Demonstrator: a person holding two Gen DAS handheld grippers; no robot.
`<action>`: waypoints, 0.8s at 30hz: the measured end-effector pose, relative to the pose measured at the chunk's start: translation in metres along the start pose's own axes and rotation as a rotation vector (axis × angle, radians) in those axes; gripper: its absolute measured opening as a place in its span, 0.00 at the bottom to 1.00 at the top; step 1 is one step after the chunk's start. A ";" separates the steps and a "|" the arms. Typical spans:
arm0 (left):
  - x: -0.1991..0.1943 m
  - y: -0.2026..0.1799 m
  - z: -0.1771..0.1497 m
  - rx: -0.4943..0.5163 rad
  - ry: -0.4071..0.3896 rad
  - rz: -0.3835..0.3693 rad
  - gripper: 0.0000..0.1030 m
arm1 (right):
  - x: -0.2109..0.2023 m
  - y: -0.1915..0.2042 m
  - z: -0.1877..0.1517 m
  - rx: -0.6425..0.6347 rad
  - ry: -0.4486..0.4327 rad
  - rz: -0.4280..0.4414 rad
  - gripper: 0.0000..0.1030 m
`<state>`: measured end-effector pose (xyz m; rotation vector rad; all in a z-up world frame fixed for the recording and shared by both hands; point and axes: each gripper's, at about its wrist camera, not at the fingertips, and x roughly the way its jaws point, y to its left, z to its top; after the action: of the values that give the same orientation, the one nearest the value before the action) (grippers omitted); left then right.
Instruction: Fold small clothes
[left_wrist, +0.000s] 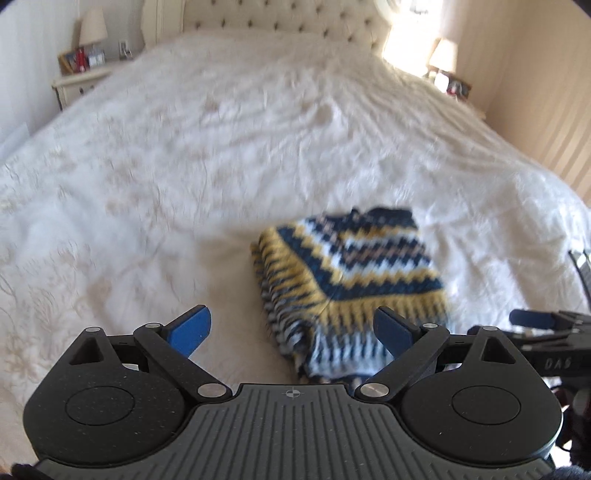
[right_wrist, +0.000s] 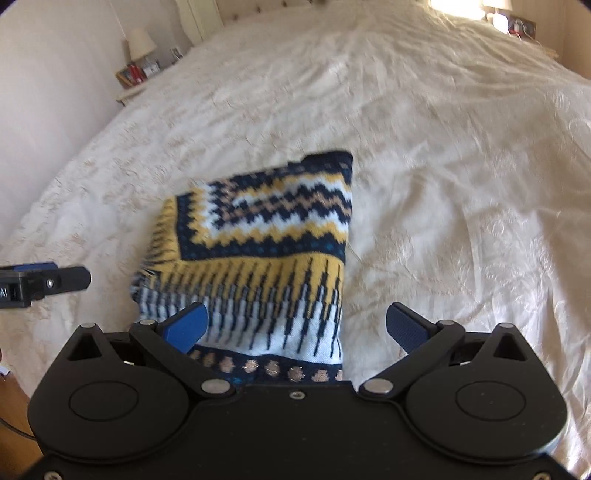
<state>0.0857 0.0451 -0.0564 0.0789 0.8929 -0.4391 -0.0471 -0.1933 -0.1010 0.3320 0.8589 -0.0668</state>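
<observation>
A small knitted sweater in navy, yellow and white zigzags lies folded into a compact rectangle on the white bedspread. It also shows in the right wrist view. My left gripper is open and empty, hovering just in front of the sweater's near left corner. My right gripper is open and empty, above the sweater's near edge. The right gripper shows from the side at the right edge of the left wrist view. The left gripper shows at the left edge of the right wrist view.
A large bed with a tufted headboard fills both views. A nightstand with a lamp stands at the far left, another lamp at the far right. A striped wall runs along the right.
</observation>
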 end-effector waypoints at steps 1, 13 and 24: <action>-0.008 -0.006 0.004 -0.003 -0.019 0.005 0.93 | -0.008 0.000 0.001 -0.004 -0.023 0.009 0.99; -0.069 -0.056 0.019 -0.032 -0.114 0.267 0.93 | -0.078 0.009 -0.003 -0.076 -0.210 -0.166 0.99; -0.062 -0.063 -0.020 -0.059 0.050 0.246 0.92 | -0.086 -0.003 -0.014 -0.017 -0.017 -0.077 0.99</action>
<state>0.0116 0.0134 -0.0138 0.1443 0.9313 -0.1821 -0.1147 -0.1984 -0.0457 0.2819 0.8547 -0.1332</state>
